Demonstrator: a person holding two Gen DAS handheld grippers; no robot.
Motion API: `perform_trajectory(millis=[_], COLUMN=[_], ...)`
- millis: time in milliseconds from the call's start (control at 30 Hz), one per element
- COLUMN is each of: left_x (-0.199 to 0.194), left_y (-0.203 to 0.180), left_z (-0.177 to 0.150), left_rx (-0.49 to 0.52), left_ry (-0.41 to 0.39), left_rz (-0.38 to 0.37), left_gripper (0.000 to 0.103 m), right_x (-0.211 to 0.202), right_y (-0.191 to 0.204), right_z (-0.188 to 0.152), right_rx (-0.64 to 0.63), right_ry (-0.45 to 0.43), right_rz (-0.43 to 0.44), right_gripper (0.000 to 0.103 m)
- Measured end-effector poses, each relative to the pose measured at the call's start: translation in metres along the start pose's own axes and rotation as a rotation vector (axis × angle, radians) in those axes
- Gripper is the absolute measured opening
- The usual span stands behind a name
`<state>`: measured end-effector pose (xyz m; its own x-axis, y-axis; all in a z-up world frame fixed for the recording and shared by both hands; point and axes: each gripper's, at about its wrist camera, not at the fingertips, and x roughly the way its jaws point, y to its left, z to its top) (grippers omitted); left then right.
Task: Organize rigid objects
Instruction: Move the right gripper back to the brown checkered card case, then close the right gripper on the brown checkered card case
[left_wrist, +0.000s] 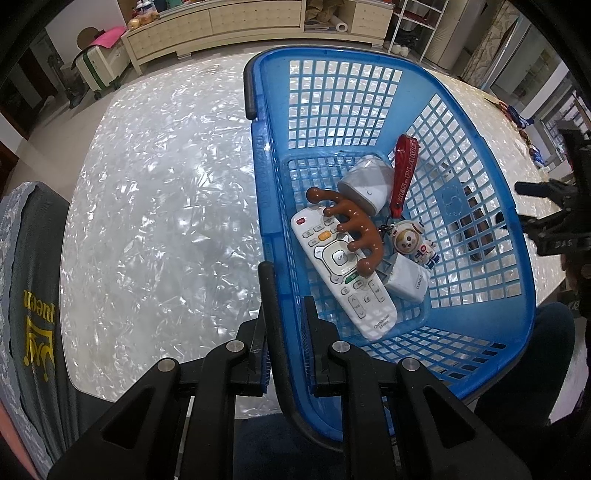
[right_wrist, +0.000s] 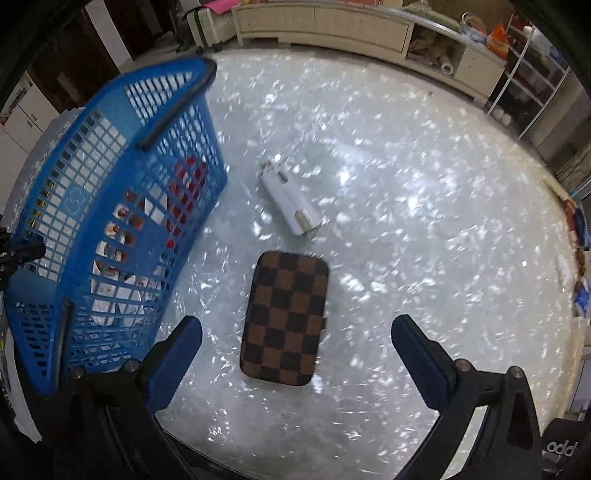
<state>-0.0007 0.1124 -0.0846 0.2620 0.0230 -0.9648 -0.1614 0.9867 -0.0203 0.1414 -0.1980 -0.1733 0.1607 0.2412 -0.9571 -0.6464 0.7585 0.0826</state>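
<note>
The white remote control (left_wrist: 341, 271) showed "OK" and "CHANGHONG"; the red strap (left_wrist: 405, 170) read "YES-PLANET"; the grey fabric (left_wrist: 37, 310) said "queen".

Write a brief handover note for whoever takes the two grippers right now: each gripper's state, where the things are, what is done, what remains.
Left gripper: shut on the blue basket rim, steadying it.
Right gripper: open, empty, above the checkered case.
Done: remote, brown massager, astronaut keychain, white charger and a white case lie in the basket.
Left: the checkered case and the white adapter are on the table, beside the basket.
</note>
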Motion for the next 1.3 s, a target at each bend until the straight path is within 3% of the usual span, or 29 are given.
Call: perform_trajectory(millis=[533,667,700,767,900,1300], left_x=[0.000,0.000,0.000,0.000,-0.001,-0.001], left_y=[0.000,0.000,0.000,0.000,-0.001,0.000], left_z=[-0.001,-0.001,-0.001,-0.001,-0.001,-0.002], left_rx=[0.005,0.005,0.005,0.006,0.009,0.003], left_ry=[-0.002,-0.002,-0.001,-0.001,-0.001,-0.003], left_rz=[-0.004,-0.005,-0.005,-0.003,-0.001,-0.006], left_gripper=[0.016,0.016,0.016,0.016,0.016,0.016], right_x=[0.056,0.073,0.076,0.083,0.086,0.070], right_y=[0.012,0.013,0.013,0.015,0.021,0.024], right_z=[-0.001,-0.001,-0.002,-0.002,-0.009,-0.021], right_rx=[0.013,0.022,0.029,0.050,0.035,0.051], right_ry=[0.083,0.114,0.120,0.130,0.116,0.107], right_rz=[0.004,-0.041,-0.038,-0.036,-0.058,-0.062], right_gripper=[0.103,0.102,0.100,0.082,0.067,0.065])
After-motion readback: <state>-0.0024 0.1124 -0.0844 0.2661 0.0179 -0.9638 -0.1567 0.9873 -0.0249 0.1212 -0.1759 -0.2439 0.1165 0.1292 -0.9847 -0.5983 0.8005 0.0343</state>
